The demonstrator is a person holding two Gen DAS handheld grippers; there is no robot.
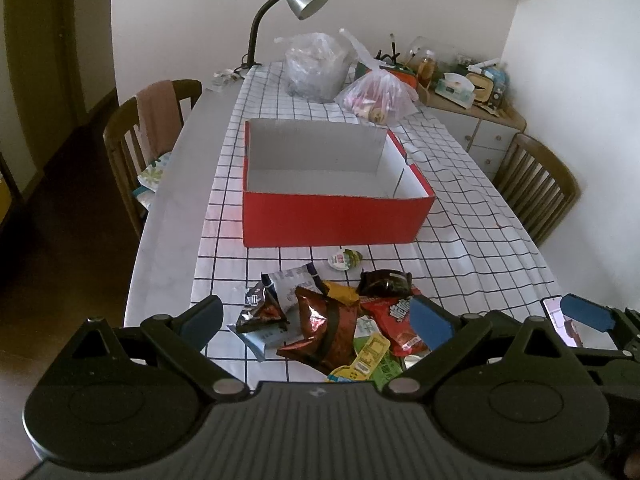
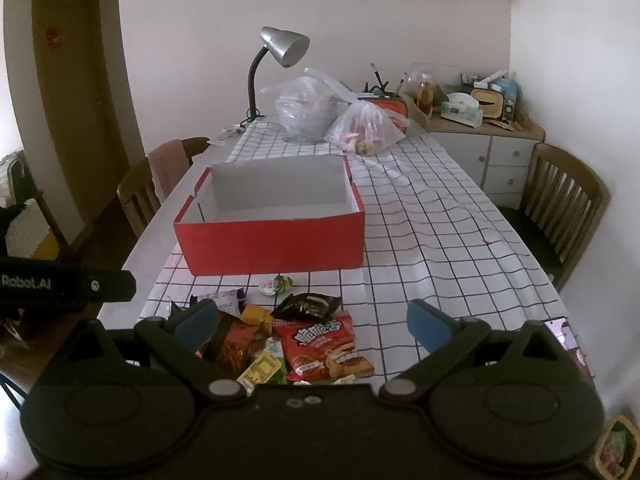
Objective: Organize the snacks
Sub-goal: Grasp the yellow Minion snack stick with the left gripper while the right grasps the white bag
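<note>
A red cardboard box point(image 1: 336, 220) point(image 2: 272, 240) with a white, empty inside stands open on the checked tablecloth. In front of it lies a pile of snack packets: a brown foil packet point(image 1: 324, 328), a red biscuit packet point(image 2: 324, 348), a dark packet point(image 2: 308, 306) and a yellow one point(image 1: 342, 294). A small jelly cup point(image 1: 340, 260) lies apart, close to the box. My left gripper point(image 1: 318, 320) hangs open over the pile, holding nothing. My right gripper point(image 2: 314, 326) is open too, just to the right, over the red packet.
A desk lamp point(image 2: 280, 52) and two filled plastic bags point(image 1: 316, 64) point(image 2: 366, 128) stand at the table's far end. Wooden chairs flank the table on the left point(image 1: 148, 136) and right point(image 2: 560, 200). A phone point(image 1: 560, 320) lies at the near right edge. A cluttered cabinet point(image 2: 480, 140) fills the corner.
</note>
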